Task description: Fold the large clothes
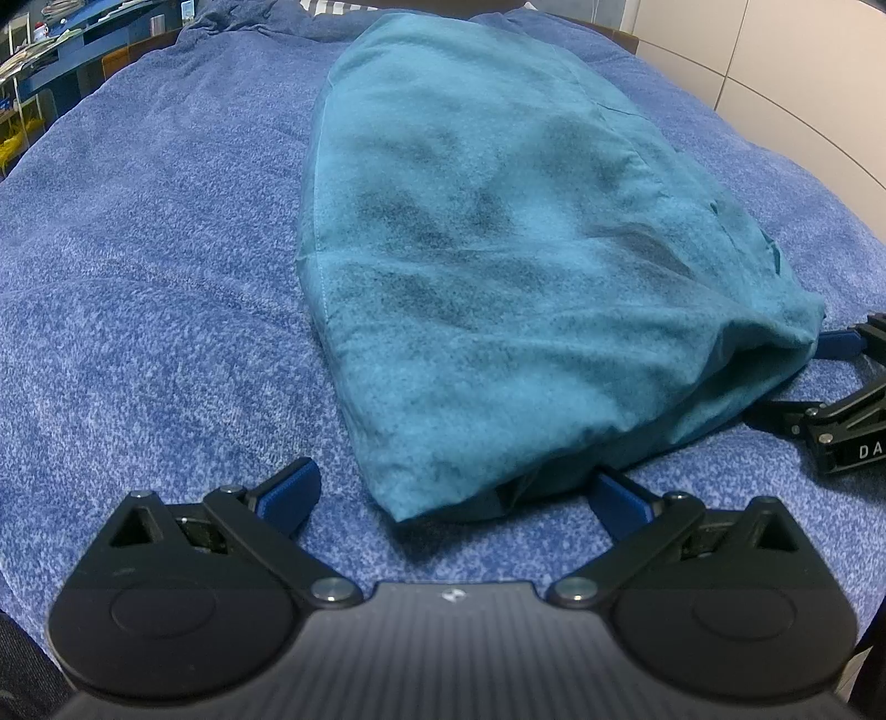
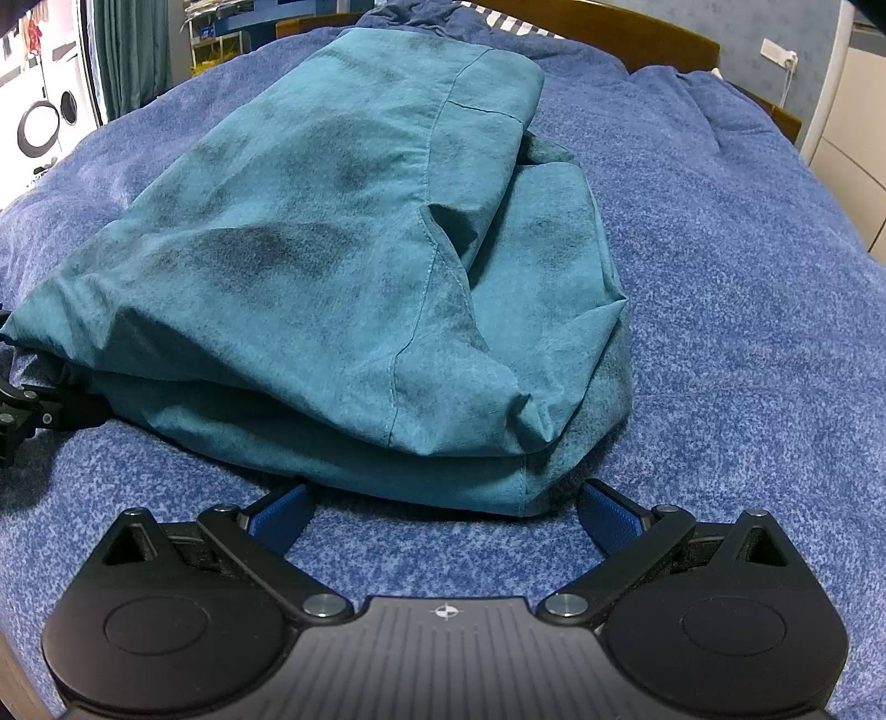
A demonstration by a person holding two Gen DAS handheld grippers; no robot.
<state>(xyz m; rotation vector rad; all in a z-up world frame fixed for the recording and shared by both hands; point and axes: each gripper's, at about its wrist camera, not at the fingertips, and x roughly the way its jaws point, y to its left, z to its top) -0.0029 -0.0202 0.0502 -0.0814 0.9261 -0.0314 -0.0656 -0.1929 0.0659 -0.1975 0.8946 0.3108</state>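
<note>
Folding is looking well advanced: the teal garment (image 1: 487,266) is lying as a long, layered bundle near the middle of the blue bedspread (image 1: 138,277), with one more fold probably remaining. Left gripper (image 1: 451,493) and right gripper (image 2: 446,507) are sitting at its near edge, jaws spread, gripping nothing. Fabric is appearing thin, matte and creased; bedspread is looking nubby.

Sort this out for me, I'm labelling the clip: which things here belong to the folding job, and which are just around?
Part of the job:
teal garment, already folded lengthwise
left gripper, open
right gripper, open
blue blanket it lies on

Just around:
wooden headboard
wall socket
washing machine
cluttered shelves
</note>
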